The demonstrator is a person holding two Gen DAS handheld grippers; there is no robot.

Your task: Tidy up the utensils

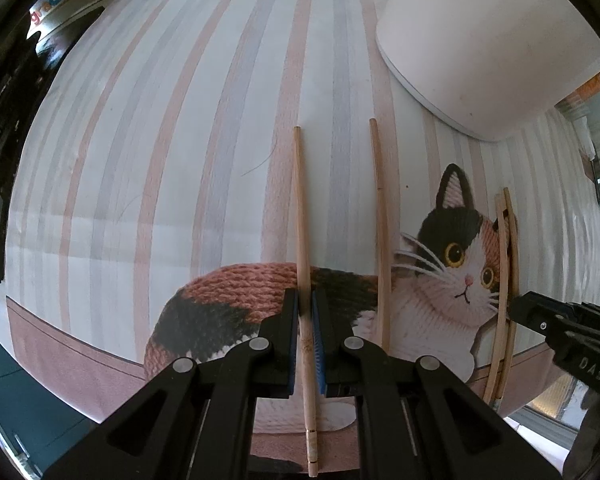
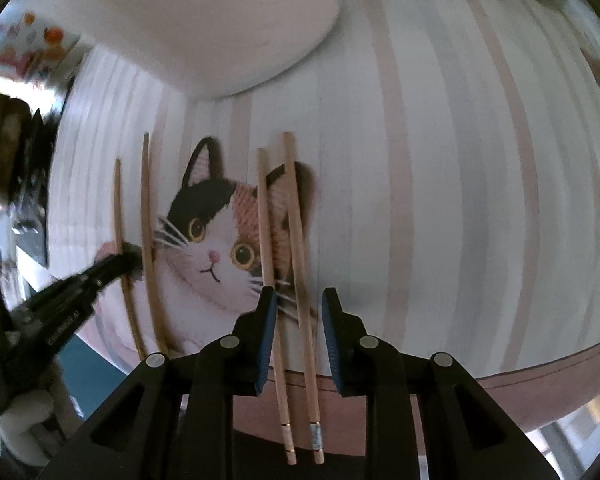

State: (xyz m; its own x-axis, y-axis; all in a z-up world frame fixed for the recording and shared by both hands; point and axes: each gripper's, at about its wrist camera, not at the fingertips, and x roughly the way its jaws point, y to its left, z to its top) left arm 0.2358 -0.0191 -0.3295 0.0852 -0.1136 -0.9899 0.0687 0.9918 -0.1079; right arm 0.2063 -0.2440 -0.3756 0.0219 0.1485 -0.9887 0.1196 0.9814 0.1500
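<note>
1. The left gripper (image 1: 305, 312) points down at a striped placemat (image 1: 180, 140) printed with a calico cat (image 1: 456, 264). Its blue-padded jaws are closed on a single wooden chopstick (image 1: 302, 216), which runs between them from beyond the fingertips back toward the camera.
2. A second chopstick (image 1: 381, 240) lies on the mat just to the right of the held one, roughly parallel and apart from it.
3. Further right in the left wrist view, a pair of chopsticks (image 1: 504, 280) lies side by side over the cat's face, with the black tip of the right gripper (image 1: 518, 308) reaching in at them.
4. In the right wrist view, the right gripper (image 2: 299, 300) stands over that same pair (image 2: 284, 280). Its jaws are parted, with both sticks lying between them; the left pad sits right at the nearer stick, and the right pad stands clear of the other (no squeeze shows on either).
5. The banded ends (image 2: 302, 436) of the pair reach past the mat's pink border toward the camera.
6. A white bowl (image 2: 220, 32) rests on the mat beyond the cat's ears.
7. The left gripper (image 2: 116, 264) appears blurred at the left of the right wrist view, at the two other sticks.
</note>
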